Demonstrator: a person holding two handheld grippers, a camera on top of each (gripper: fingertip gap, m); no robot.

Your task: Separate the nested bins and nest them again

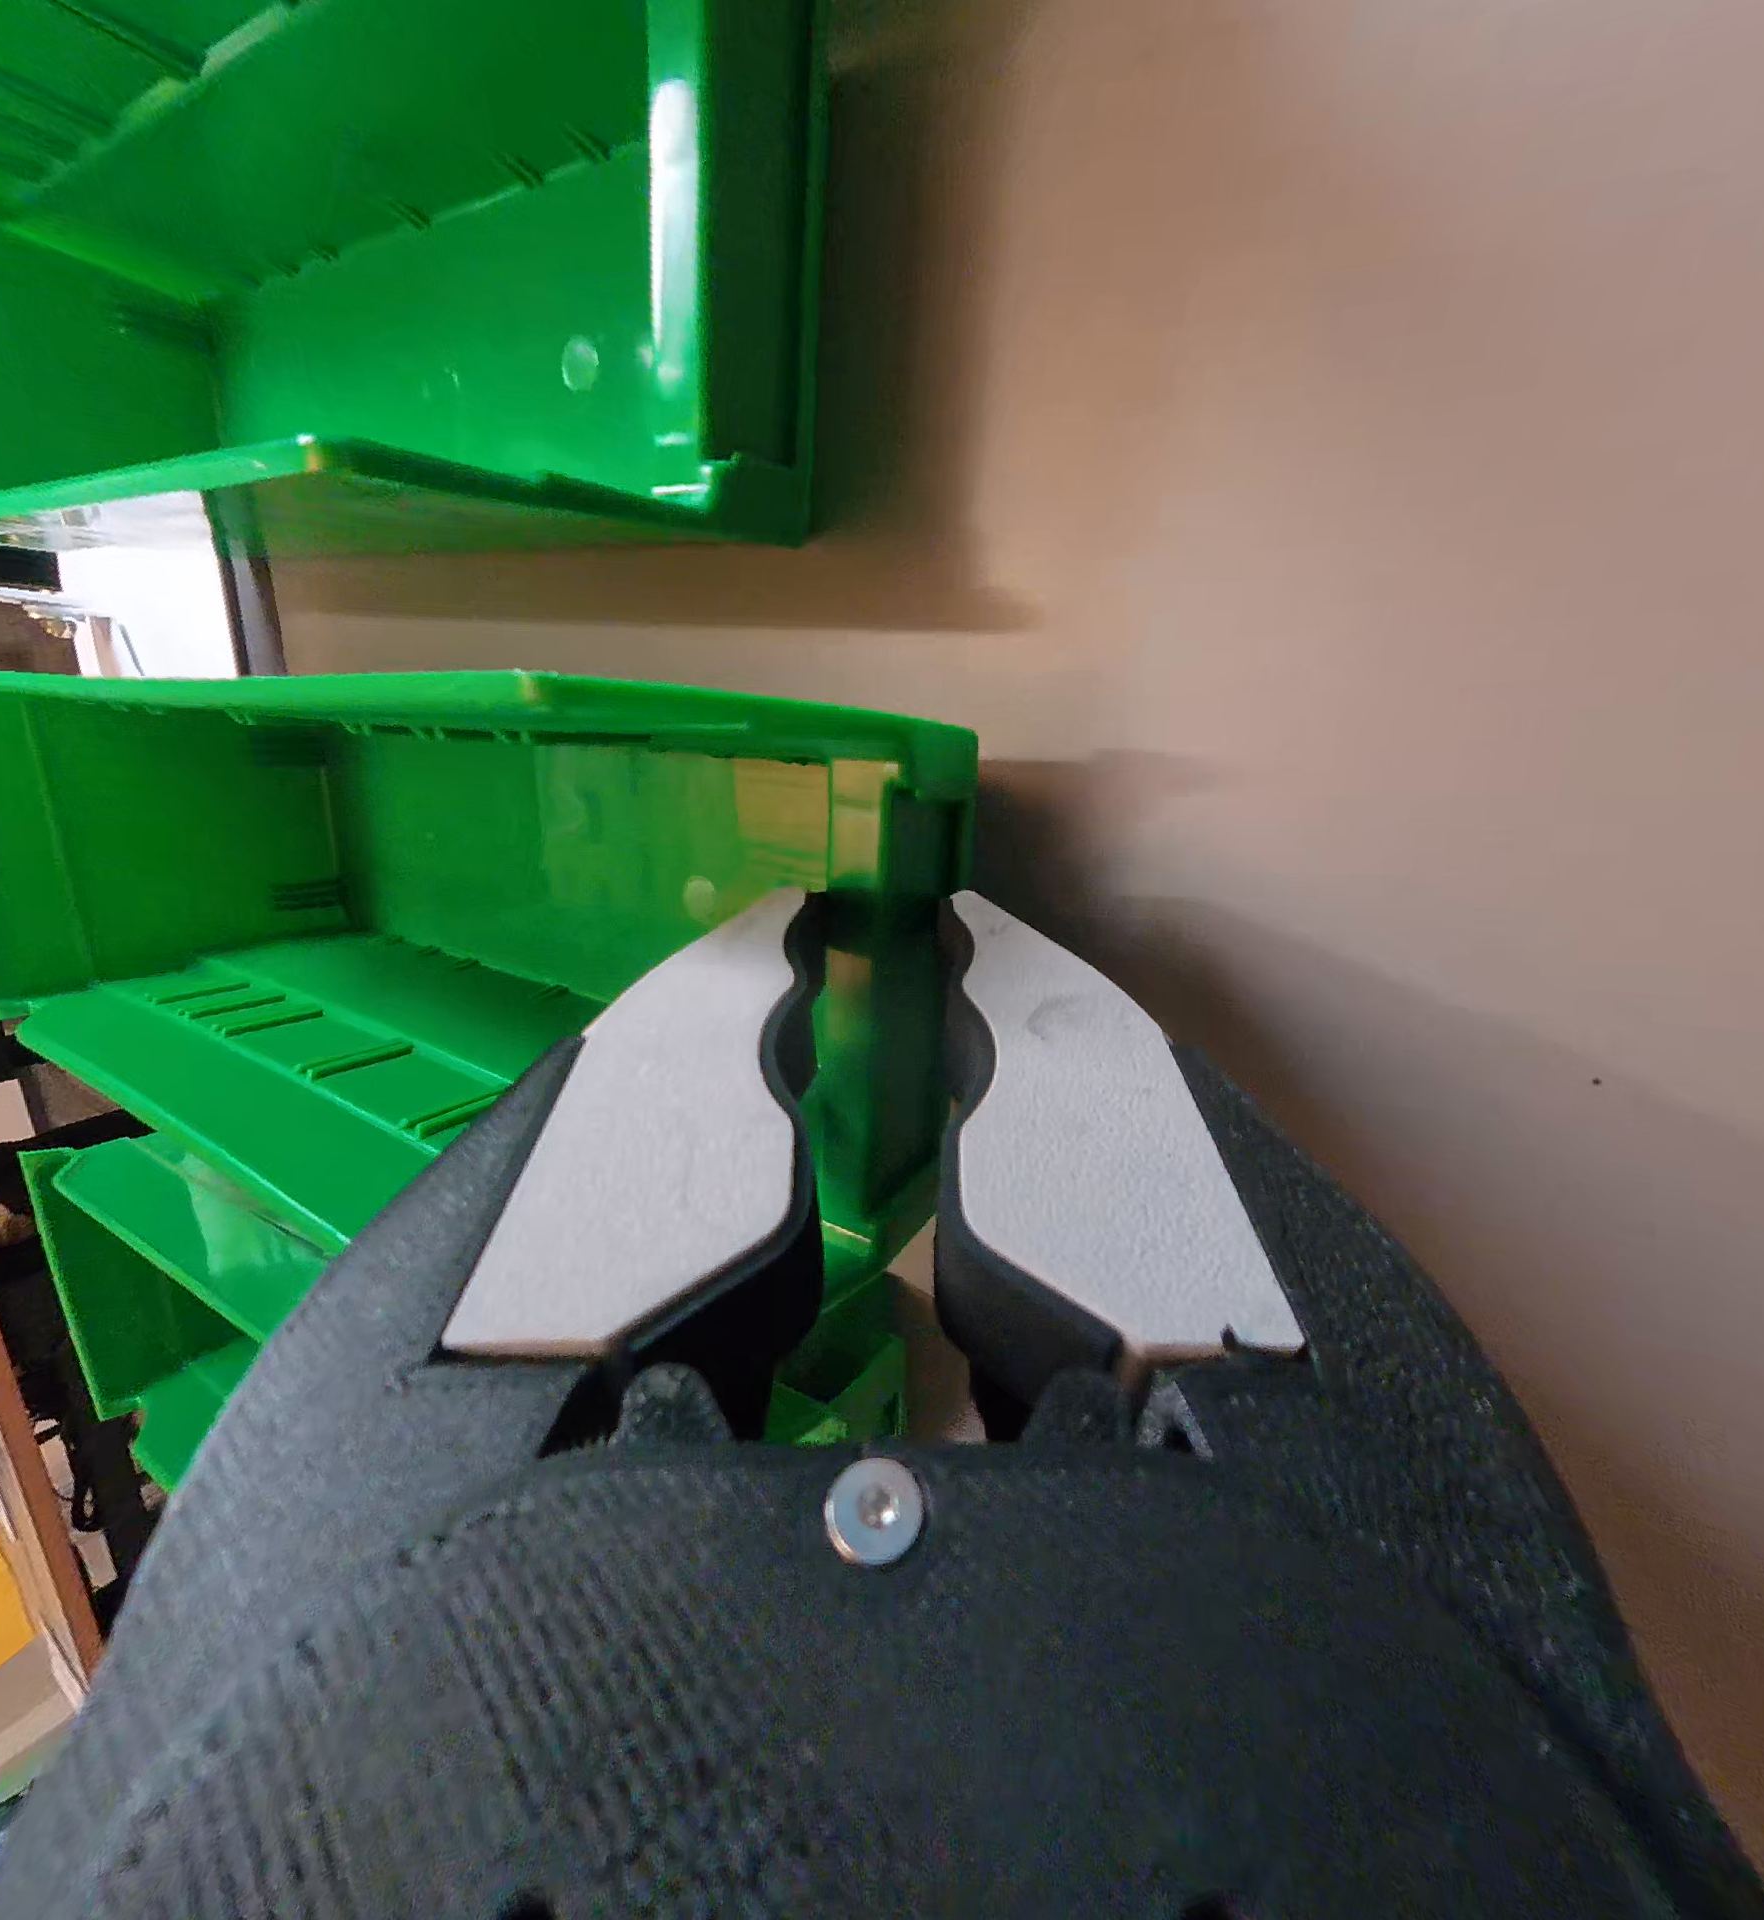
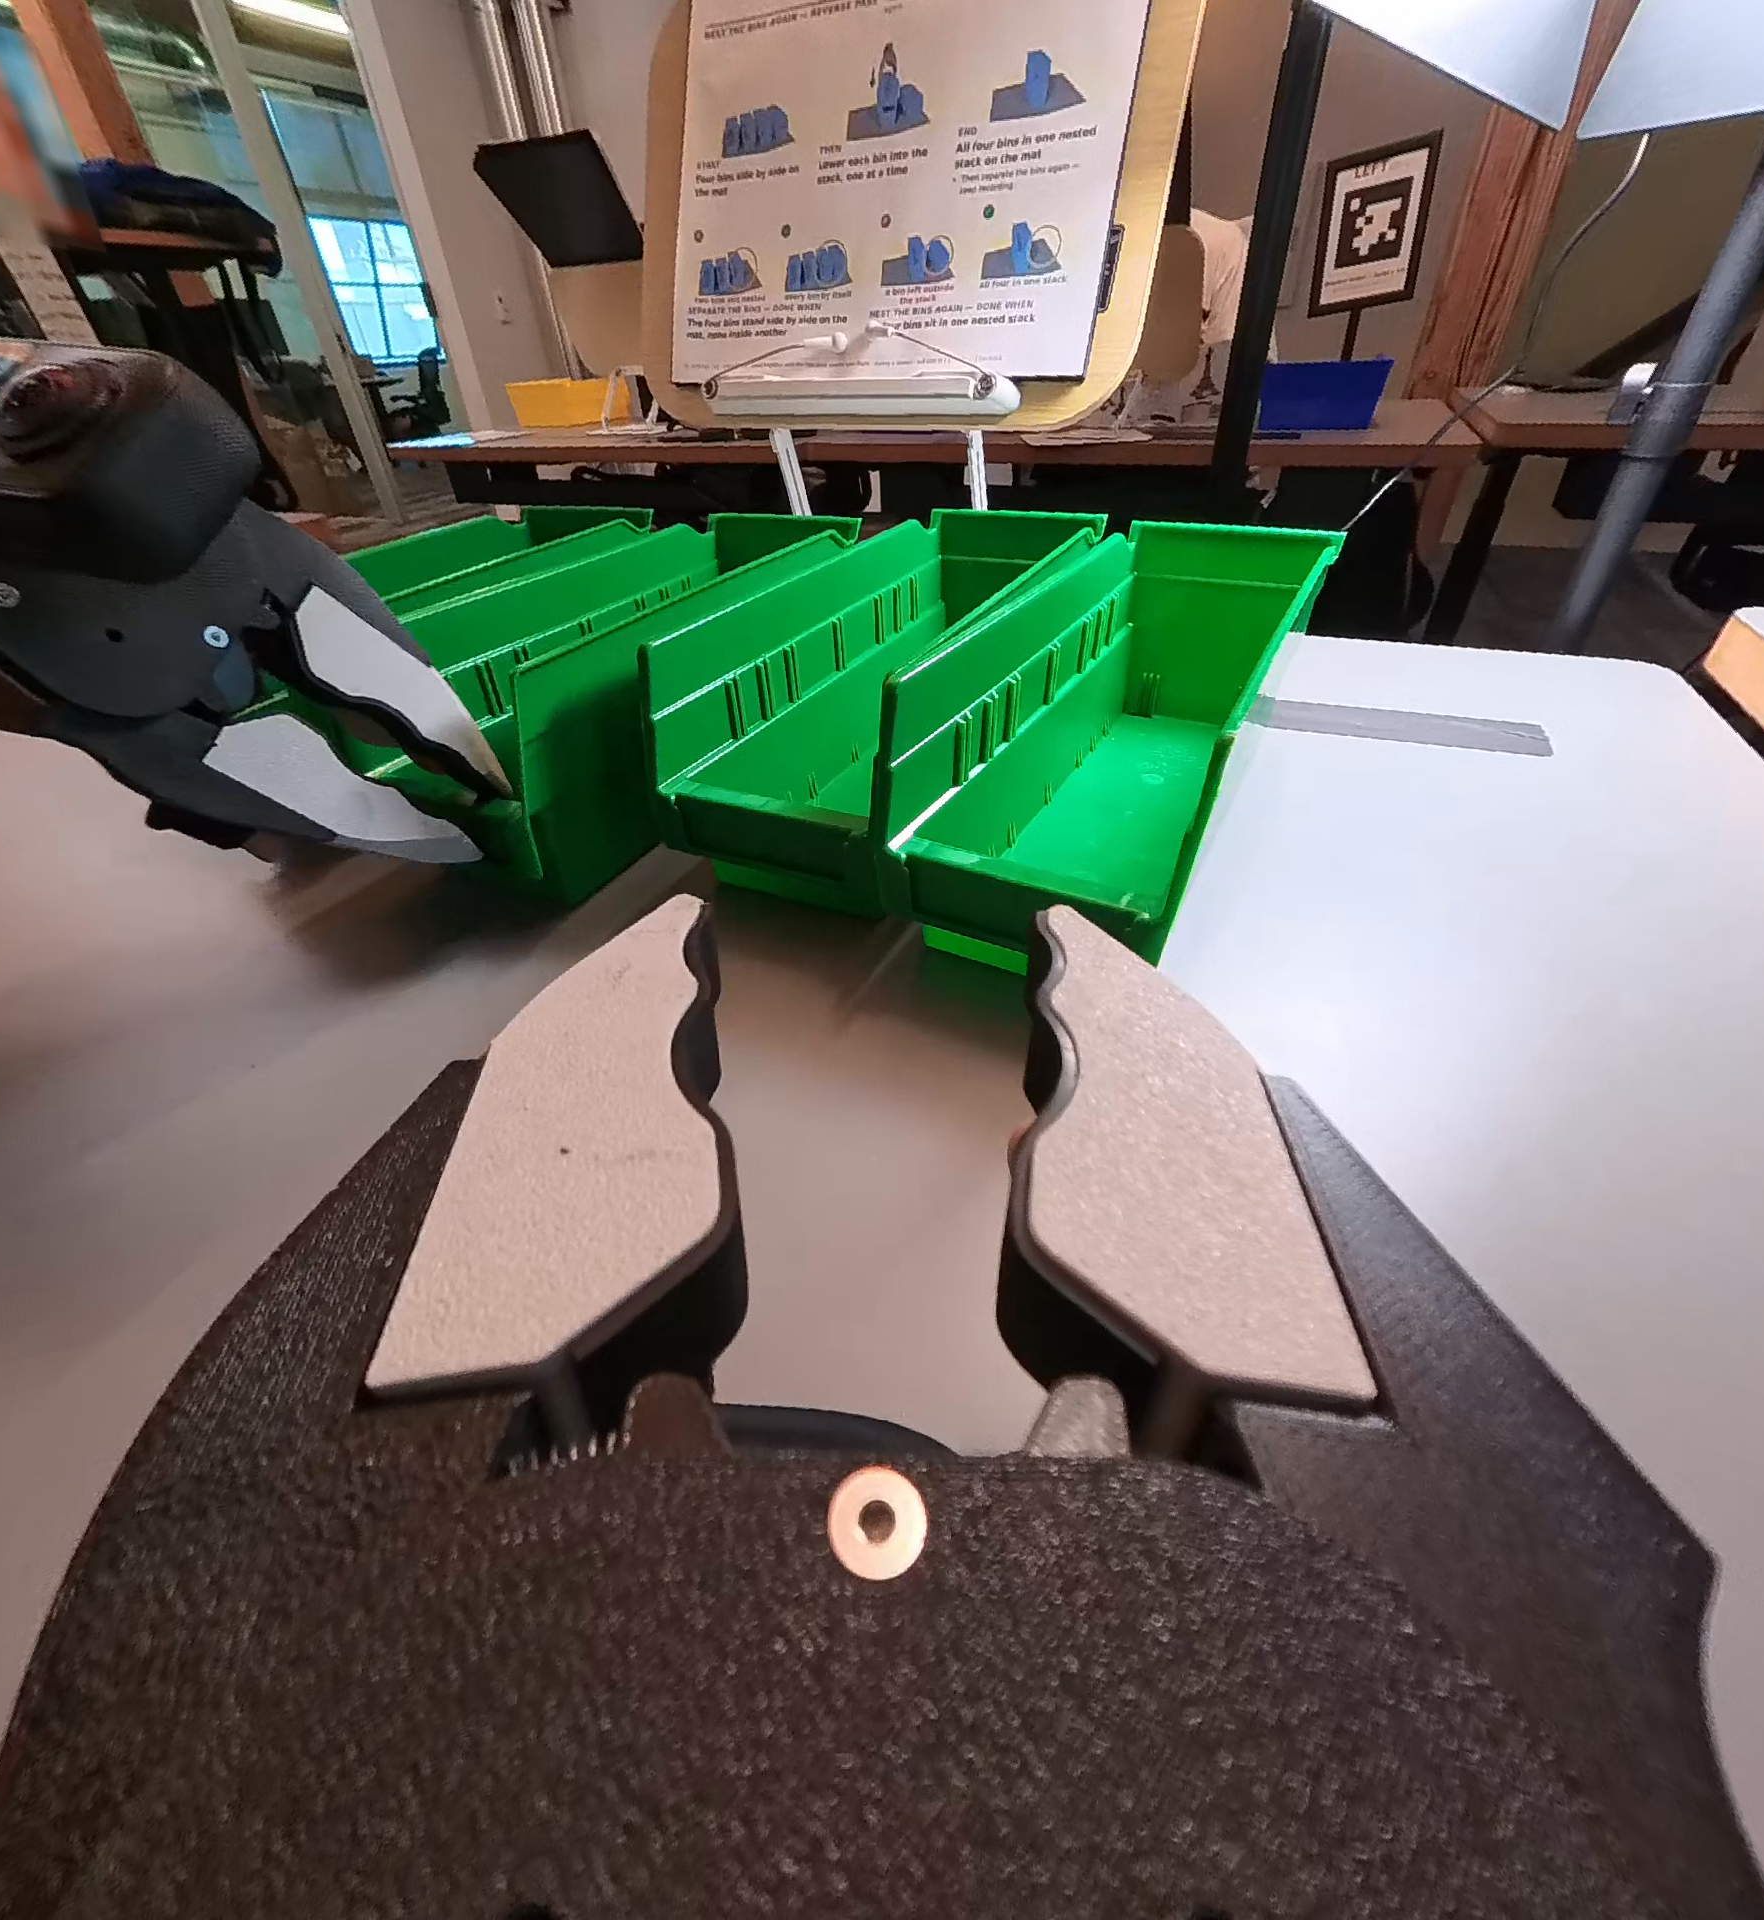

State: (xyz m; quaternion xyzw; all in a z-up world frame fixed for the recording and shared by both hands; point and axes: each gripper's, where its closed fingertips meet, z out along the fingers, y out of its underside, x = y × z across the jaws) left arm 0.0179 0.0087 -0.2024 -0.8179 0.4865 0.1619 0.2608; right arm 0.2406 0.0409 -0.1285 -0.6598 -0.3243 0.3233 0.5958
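Several long green bins stand side by side on the pale table (image 2: pixel 1480 1039). My left gripper (image 1: pixel 878 904) is shut on the front wall of one bin (image 1: pixel 442 883), which fills the gap between its fingers. The right wrist view shows this left gripper (image 2: pixel 488 821) pinching the front corner of a left-hand bin (image 2: pixel 566 821). My right gripper (image 2: pixel 867 935) is open and empty, low over the table just in front of the two right-hand bins (image 2: pixel 1065 790). In the rolled left wrist view, neighbouring bins lie on either side, one above (image 1: pixel 390 260) and one below (image 1: pixel 182 1247).
A board with an instruction sheet (image 2: pixel 899 187) stands on legs behind the bins. A grey tape strip (image 2: pixel 1408 727) lies on the table to the right. A metal pole (image 2: pixel 1688 364) and desks with a yellow bin (image 2: pixel 556 400) and a blue bin (image 2: pixel 1319 395) stand behind. About 25 centimeters separates my left fingertips from my right.
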